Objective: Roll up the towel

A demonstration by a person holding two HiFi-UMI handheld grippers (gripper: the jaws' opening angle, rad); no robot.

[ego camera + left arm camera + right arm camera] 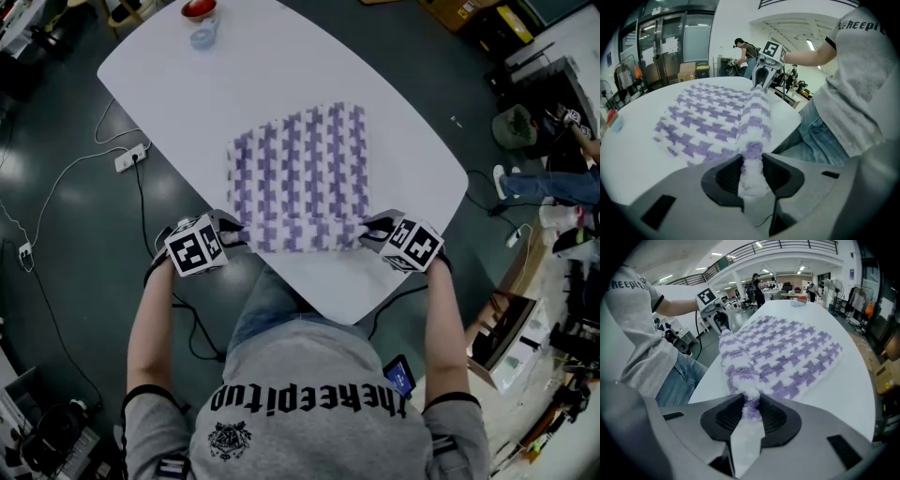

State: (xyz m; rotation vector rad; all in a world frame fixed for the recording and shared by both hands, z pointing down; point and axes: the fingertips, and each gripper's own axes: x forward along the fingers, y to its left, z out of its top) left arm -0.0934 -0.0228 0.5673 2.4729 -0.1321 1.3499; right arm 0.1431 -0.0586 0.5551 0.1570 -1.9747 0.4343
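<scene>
The left gripper [752, 174] and the right gripper [751, 411] each pinch one end of a roll formed along the near edge of a purple-and-white patterned towel [300, 173]. At both ends the plush fabric is squeezed between the dark ribbed pads [726, 176]. The roll runs straight from one gripper to the other, and each gripper's camera shows its partner clamped at the roll's far end.

Ahead of both grippers, the rest of the towel lies spread flat on a white oval table [281, 66], its far edge well short of the table's end. The roll sits close to the table edge nearest the person [309, 403], who wears a grey T-shirt and jeans and points both grippers steeply down.

Far beyond the towel, near the table's end, stands a small red-topped item [200, 17], too small to identify. On the dark floor, out past the left gripper, lies a white power strip [129, 157] with trailing cables.
</scene>
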